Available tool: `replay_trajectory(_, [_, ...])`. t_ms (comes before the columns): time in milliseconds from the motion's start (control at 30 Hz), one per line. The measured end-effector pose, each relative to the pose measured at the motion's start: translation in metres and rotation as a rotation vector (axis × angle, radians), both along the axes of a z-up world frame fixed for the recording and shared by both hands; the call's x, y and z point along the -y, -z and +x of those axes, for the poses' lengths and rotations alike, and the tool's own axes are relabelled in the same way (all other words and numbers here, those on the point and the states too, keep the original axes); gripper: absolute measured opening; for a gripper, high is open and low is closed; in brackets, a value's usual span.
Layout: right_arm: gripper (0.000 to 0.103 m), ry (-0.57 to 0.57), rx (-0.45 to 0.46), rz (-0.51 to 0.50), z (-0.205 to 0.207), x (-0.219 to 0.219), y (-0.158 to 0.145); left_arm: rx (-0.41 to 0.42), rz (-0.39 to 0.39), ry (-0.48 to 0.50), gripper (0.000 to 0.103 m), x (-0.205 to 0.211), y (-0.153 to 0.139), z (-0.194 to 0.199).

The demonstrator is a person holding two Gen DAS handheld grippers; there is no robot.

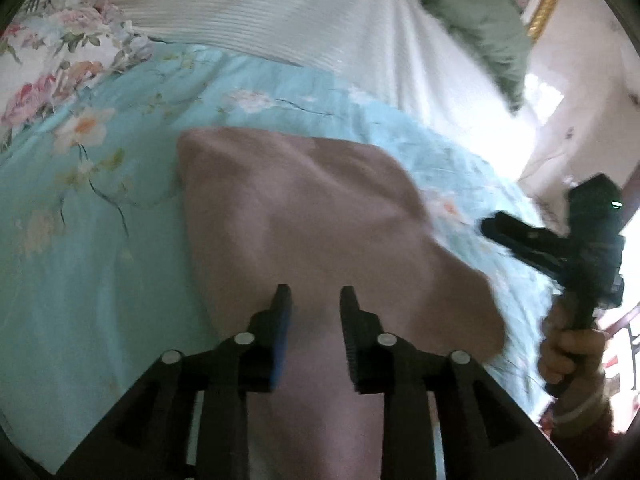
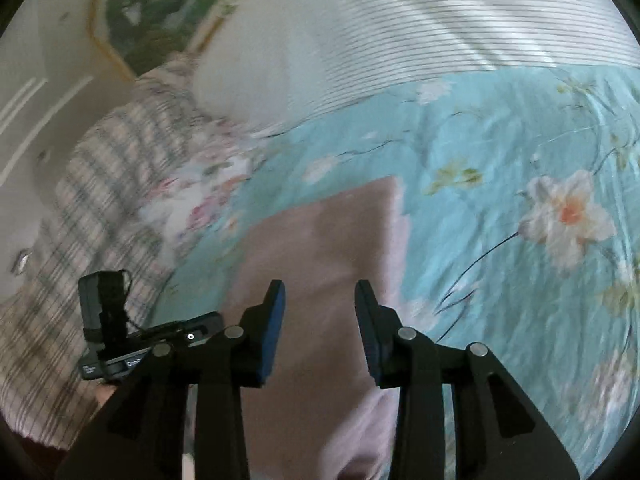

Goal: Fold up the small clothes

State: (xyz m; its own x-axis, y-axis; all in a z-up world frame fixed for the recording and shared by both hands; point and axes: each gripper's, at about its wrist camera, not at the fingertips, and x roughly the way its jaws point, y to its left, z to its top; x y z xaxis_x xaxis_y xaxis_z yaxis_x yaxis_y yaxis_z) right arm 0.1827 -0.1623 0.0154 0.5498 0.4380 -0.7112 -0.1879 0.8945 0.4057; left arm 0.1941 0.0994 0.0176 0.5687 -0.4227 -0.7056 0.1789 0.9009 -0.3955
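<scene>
A dusty-pink small garment (image 1: 304, 216) lies folded on a light-blue floral bedspread (image 1: 100, 240). My left gripper (image 1: 315, 300) hovers over its near part, jaws open with nothing between them. In the right wrist view the same pink garment (image 2: 320, 248) lies under my right gripper (image 2: 320, 292), which is open and empty above it. The right gripper also shows in the left wrist view (image 1: 496, 226) at the right, held by a hand and off the cloth's right edge. The left gripper's body (image 2: 112, 332) shows at the lower left of the right wrist view.
A white ribbed blanket (image 1: 280, 12) lies beyond the garment. A floral pillow (image 1: 48, 64) is at the far left. A green cloth (image 1: 480, 20) hangs at the upper right. A plaid cloth (image 2: 100, 184) lies at the bed's left side. A wall (image 1: 580, 80) is at the right.
</scene>
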Motion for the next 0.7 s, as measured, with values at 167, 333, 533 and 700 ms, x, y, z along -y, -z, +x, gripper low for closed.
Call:
replay_trajectory(167, [0.039, -0.064, -0.045, -0.002, -0.014, -0.017, 0.022, -0.023, -0.095, 0.084, 0.027, 0.015, 0.014, -0.042])
replay_trajectory(333, [0.034, 0.079, -0.154, -0.035, -0.031, 0.018, 0.068, -0.106, -0.038, 0.041, 0.013, 0.008, 0.048, -0.059])
replay_trajectory(533, [0.033, 0.076, -0.097, -0.046, -0.064, 0.023, 0.059, -0.105, -0.061, 0.035, 0.012, -0.004, 0.044, -0.07])
replay_trajectory(700, [0.034, 0.063, -0.214, -0.12, -0.066, 0.018, 0.08, -0.095, -0.028, 0.025, 0.012, 0.002, 0.044, -0.074])
